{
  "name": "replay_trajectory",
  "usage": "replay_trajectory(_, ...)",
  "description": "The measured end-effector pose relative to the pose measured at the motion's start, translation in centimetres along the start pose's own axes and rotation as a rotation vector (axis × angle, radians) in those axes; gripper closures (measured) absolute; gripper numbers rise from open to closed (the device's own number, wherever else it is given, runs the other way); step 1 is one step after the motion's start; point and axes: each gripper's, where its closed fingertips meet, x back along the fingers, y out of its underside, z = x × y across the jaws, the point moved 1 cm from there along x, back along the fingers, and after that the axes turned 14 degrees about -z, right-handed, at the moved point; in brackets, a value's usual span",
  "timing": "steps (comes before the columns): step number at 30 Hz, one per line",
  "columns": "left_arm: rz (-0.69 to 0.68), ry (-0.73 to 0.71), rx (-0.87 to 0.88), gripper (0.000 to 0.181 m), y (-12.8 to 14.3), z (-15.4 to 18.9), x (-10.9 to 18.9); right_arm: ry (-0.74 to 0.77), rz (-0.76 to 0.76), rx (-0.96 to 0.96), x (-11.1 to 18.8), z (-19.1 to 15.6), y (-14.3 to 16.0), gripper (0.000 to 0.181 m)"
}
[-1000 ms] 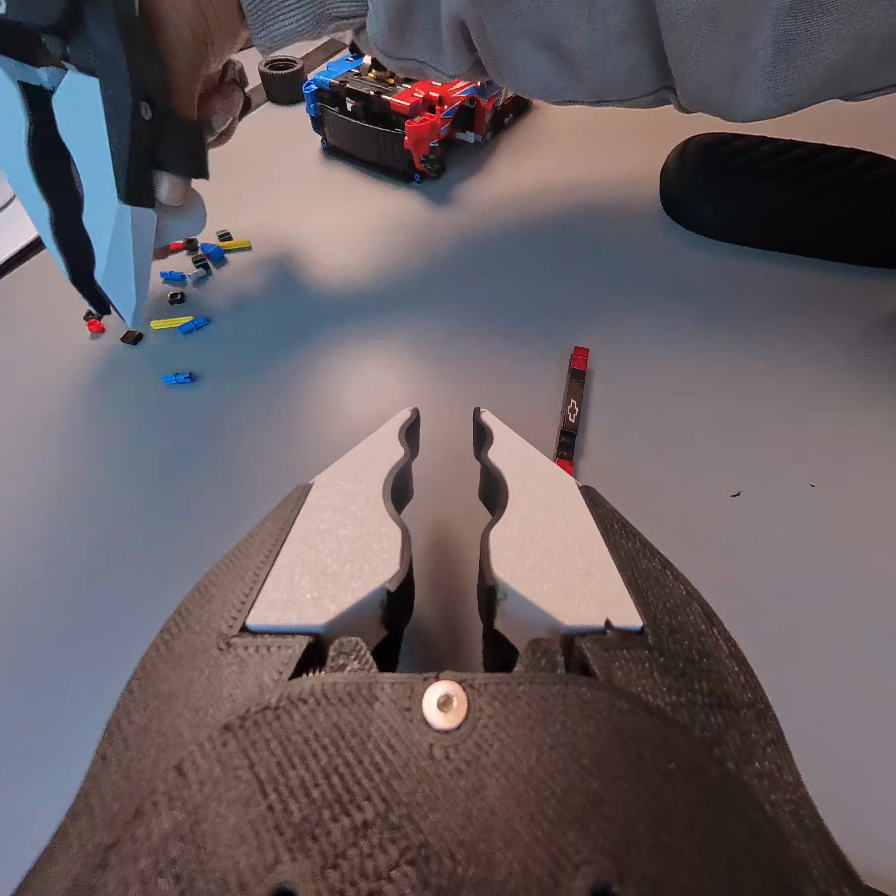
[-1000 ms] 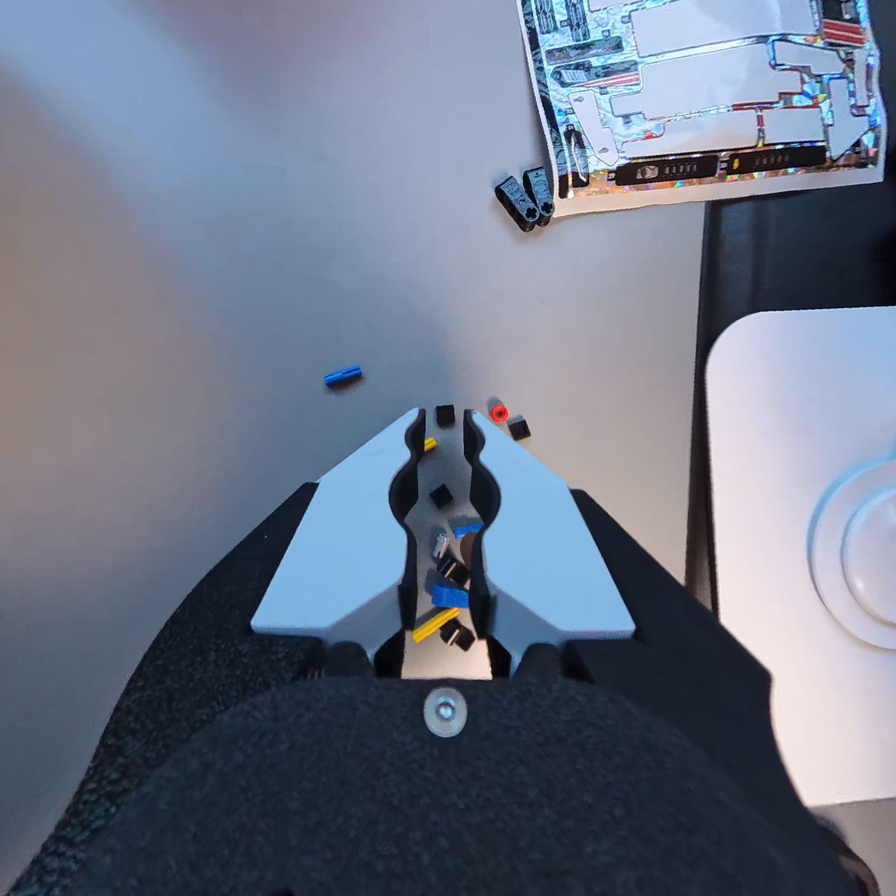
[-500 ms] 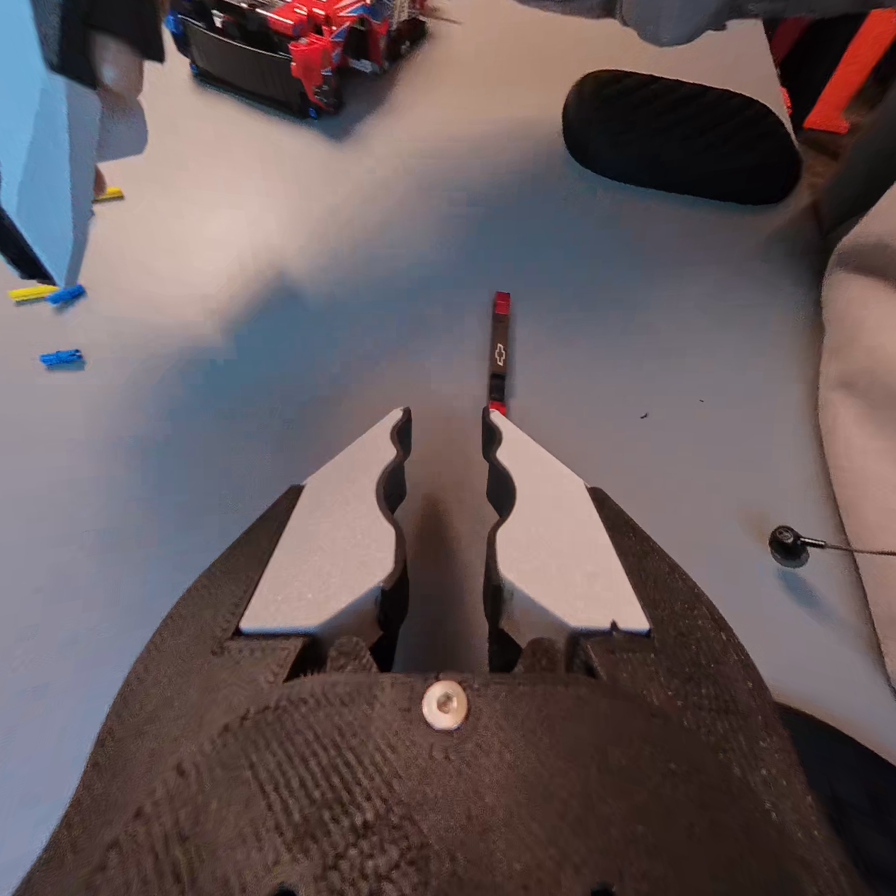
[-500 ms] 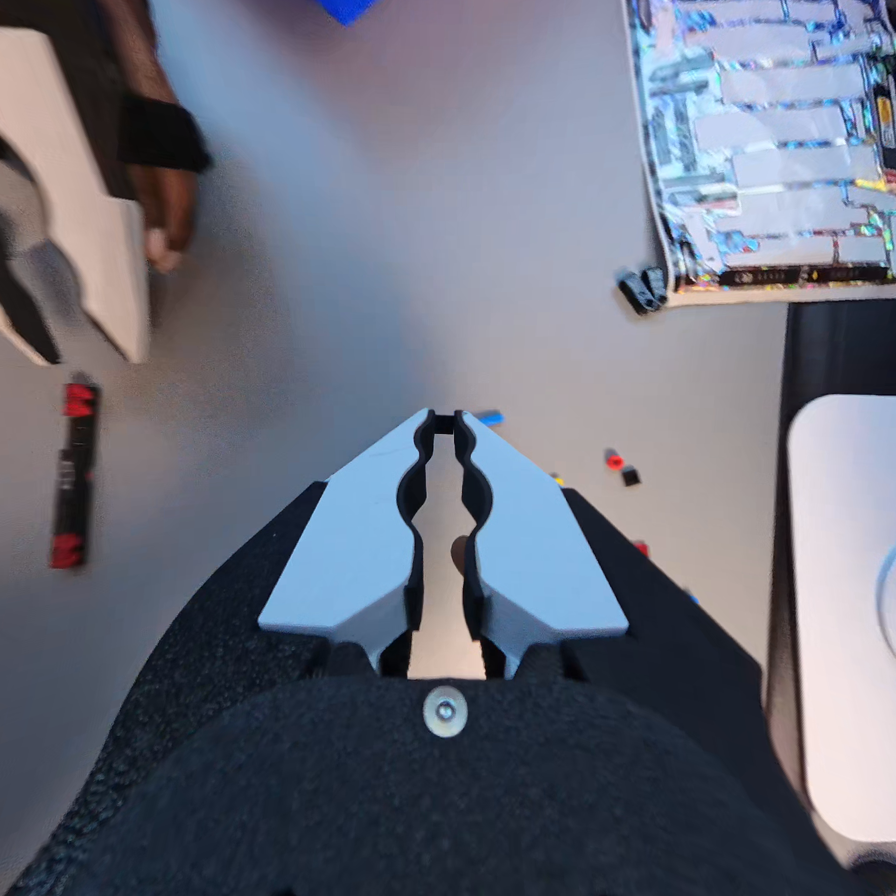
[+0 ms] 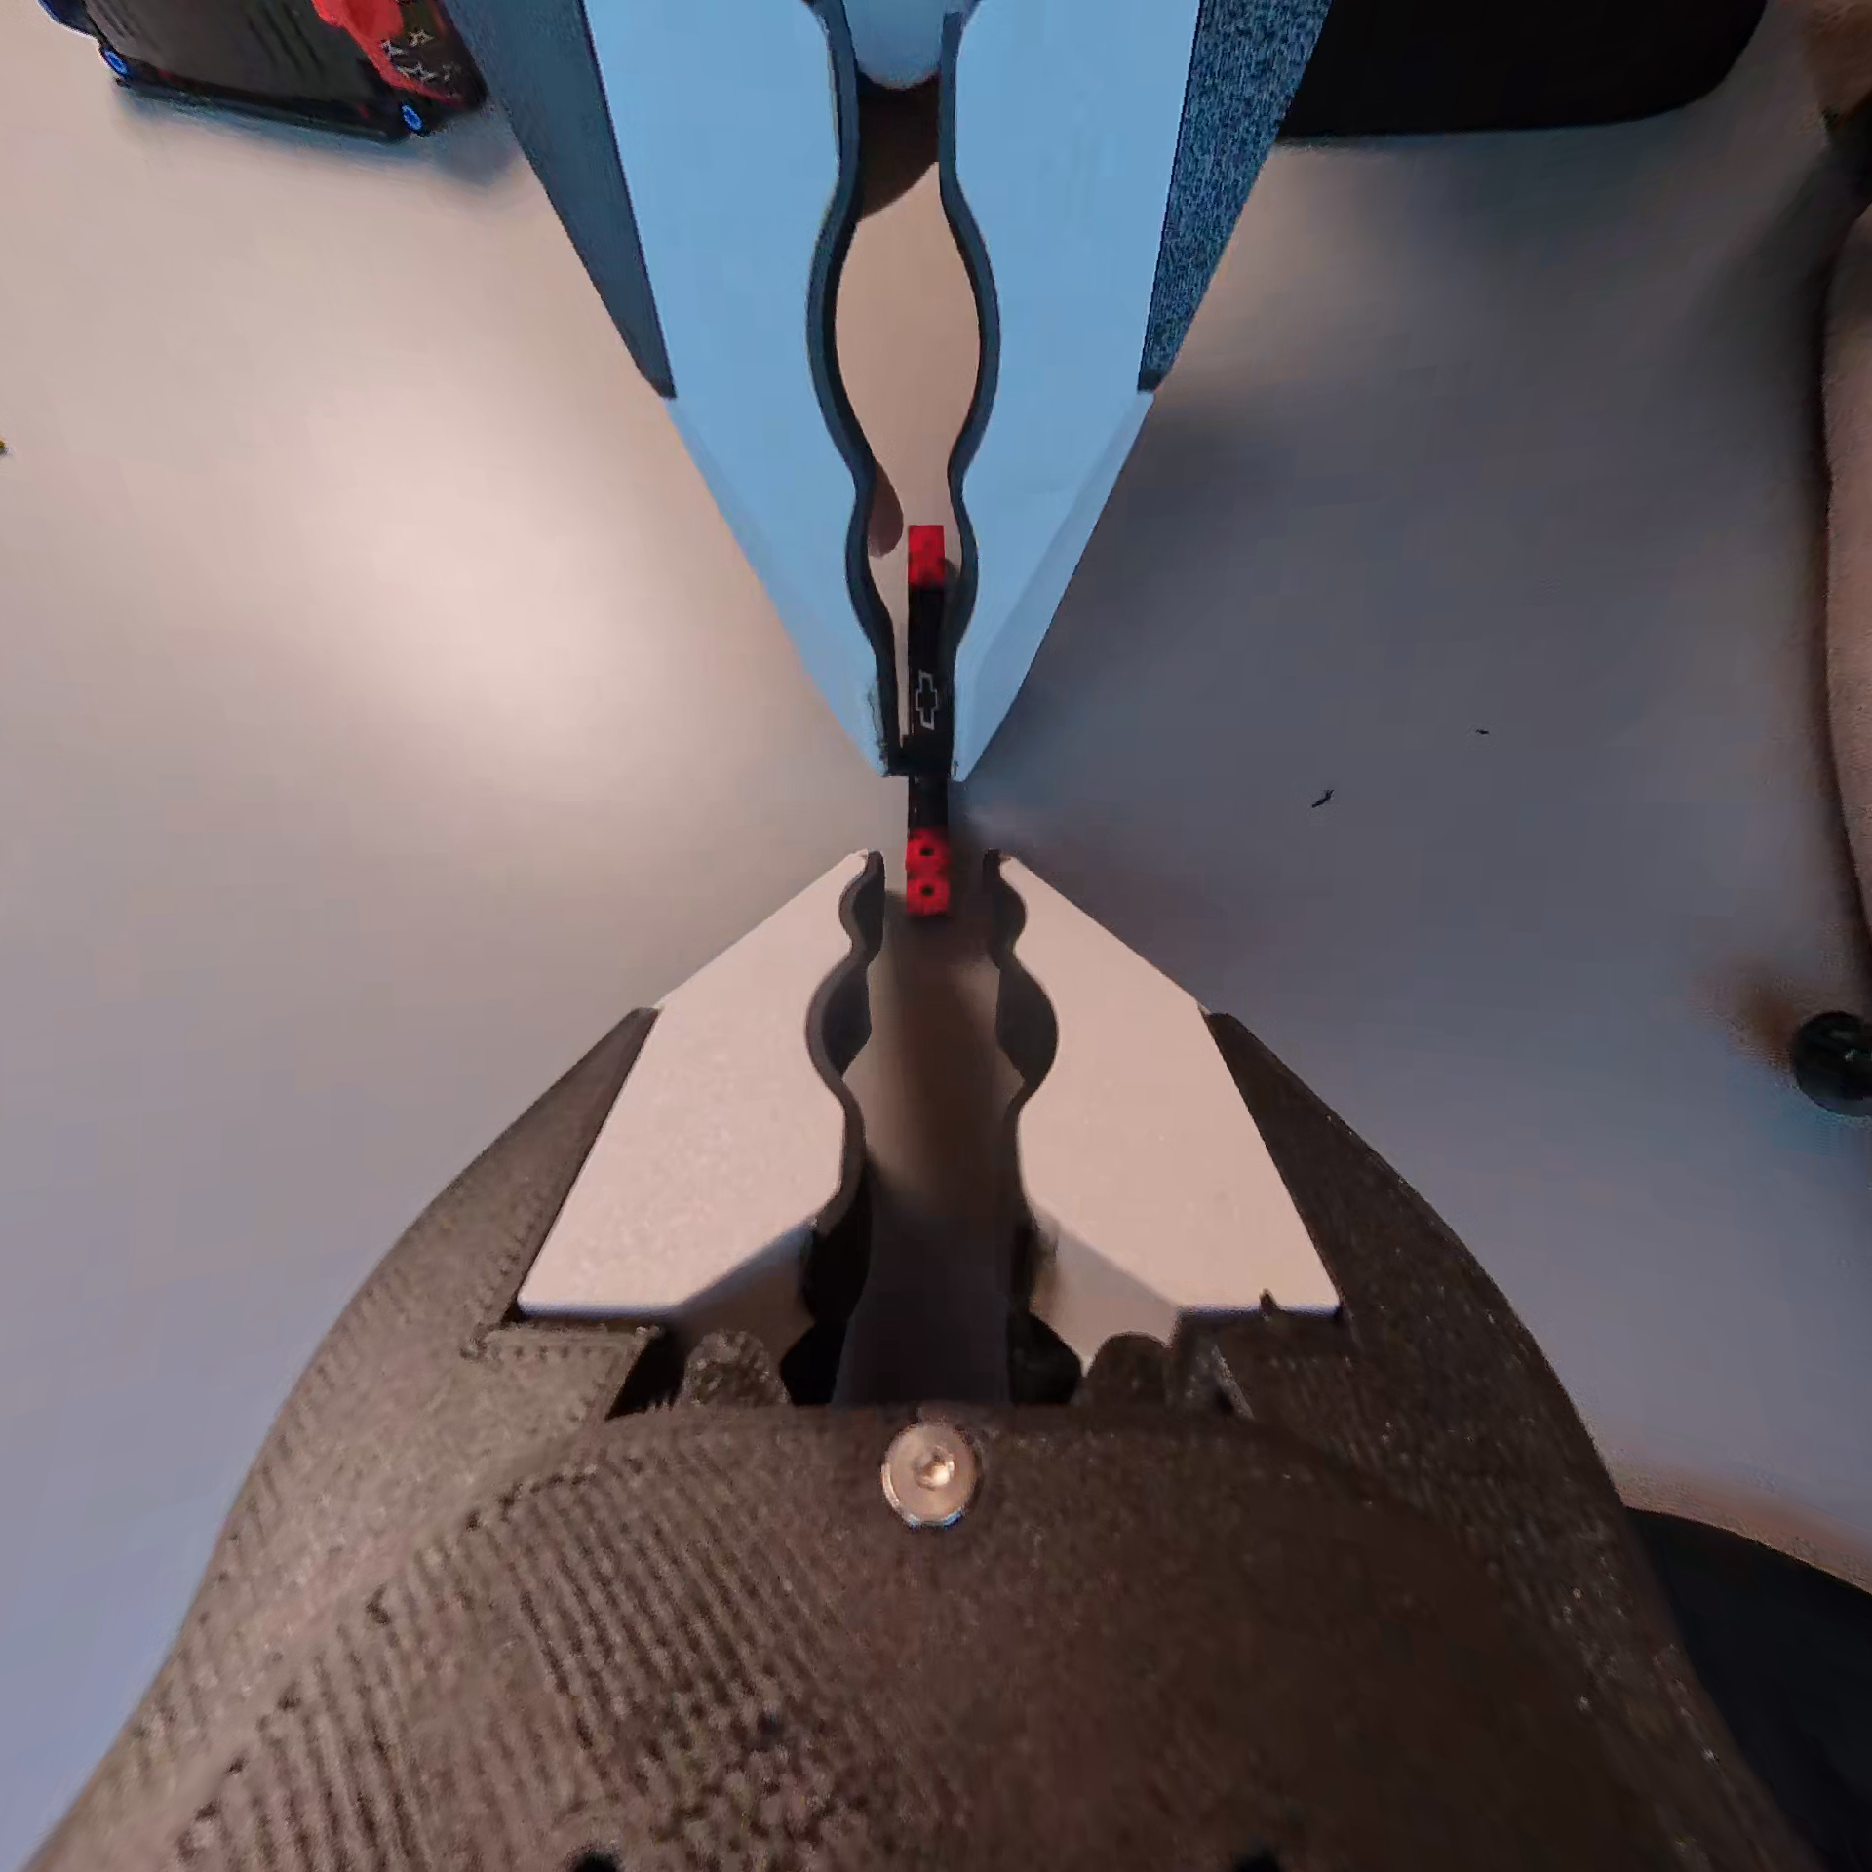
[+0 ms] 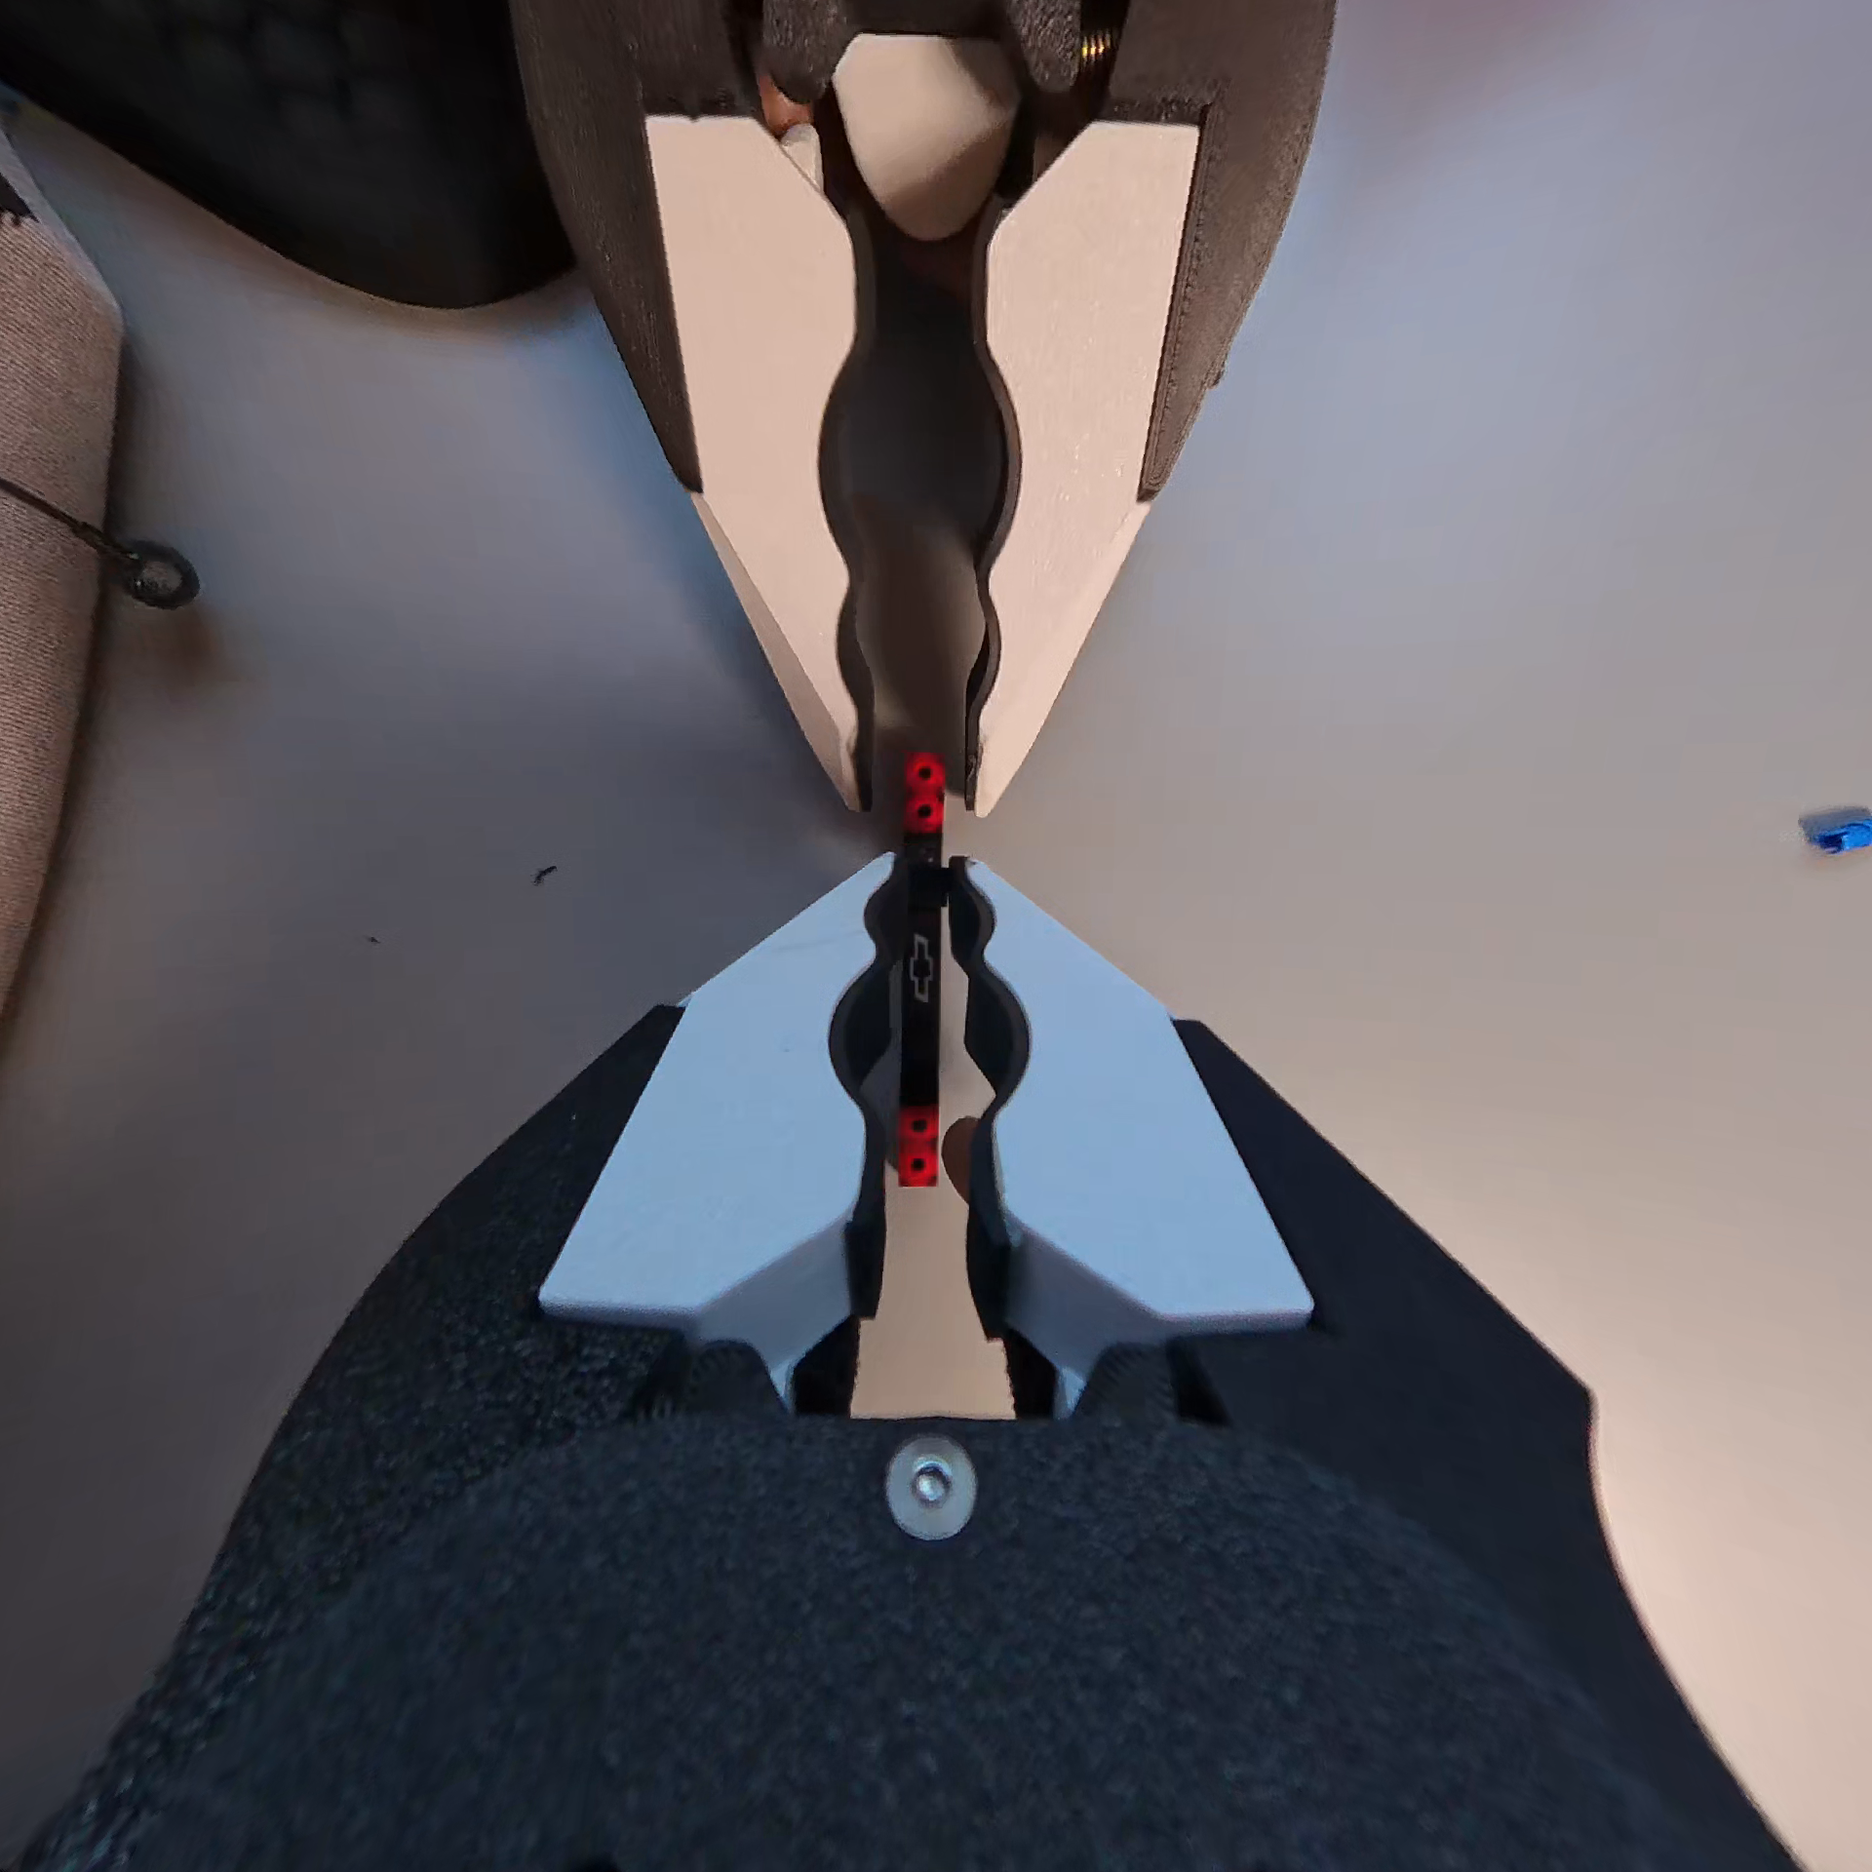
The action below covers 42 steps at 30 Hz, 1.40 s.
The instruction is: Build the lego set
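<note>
The lego beam, a slim black bar with a red block at each end and a small outlined emblem on its middle, lies flat on the grey table, lined up lengthwise between the two grippers that face each other tip to tip.

The right gripper is tilted down over the beam and straddles most of its length: the black middle and one red end sit in the channel between its wavy fingers. At the tips the jaws are drawn in close against the bar's sides, so it appears to be pinching the beam there, while farther back the channel stays wider than the bar. In the left wrist view the same gripper comes in from the top of the frame.

The left gripper points at the beam from the opposite side, low over the table. Its jaws are spread a little wider than the bar, and the other red end sits just inside the tips without clearly touching either finger.

Farther out, a partly built lego car in black, red and blue stands at the far left corner, and a loose blue piece lies well apart to the side. No container is in sight.
</note>
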Motion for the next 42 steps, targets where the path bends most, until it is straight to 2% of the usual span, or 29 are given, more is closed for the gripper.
replay_trajectory(6,-0.004,-0.023,-0.009,0.175,-0.1,0.0,-0.2,0.028,-0.048,0.028,-0.4,-0.1,0.3,0.177)
replay_trajectory(24,-0.009,-0.022,-0.023,0.175,-0.2,0.0,-0.2,0.058,-0.067,0.065,-0.8,-0.4,0.4,0.176)
replay_trajectory(33,-0.012,-0.021,-0.02,0.175,-0.2,0.2,-0.2,-0.043,-0.034,0.059,-0.9,-0.5,0.6,0.175)
replay_trajectory(35,-0.012,-0.022,-0.021,0.175,-0.3,0.2,-0.2,-0.036,-0.047,0.069,-1.0,-0.6,0.8,0.166)
replay_trajectory(39,-0.012,-0.021,-0.021,0.175,-0.2,0.2,-0.2,-0.05,-0.013,0.038,-0.4,-0.6,0.6,0.162)
replay_trajectory(41,-0.011,-0.019,-0.02,0.175,-0.2,0.2,-0.2,-0.05,0.009,0.016,0.2,-0.4,0.2,0.164)
replay_trajectory(42,-0.011,-0.019,-0.02,0.175,-0.2,0.2,-0.2,-0.05,0.014,-0.003,0.5,-0.3,0.0,0.17)
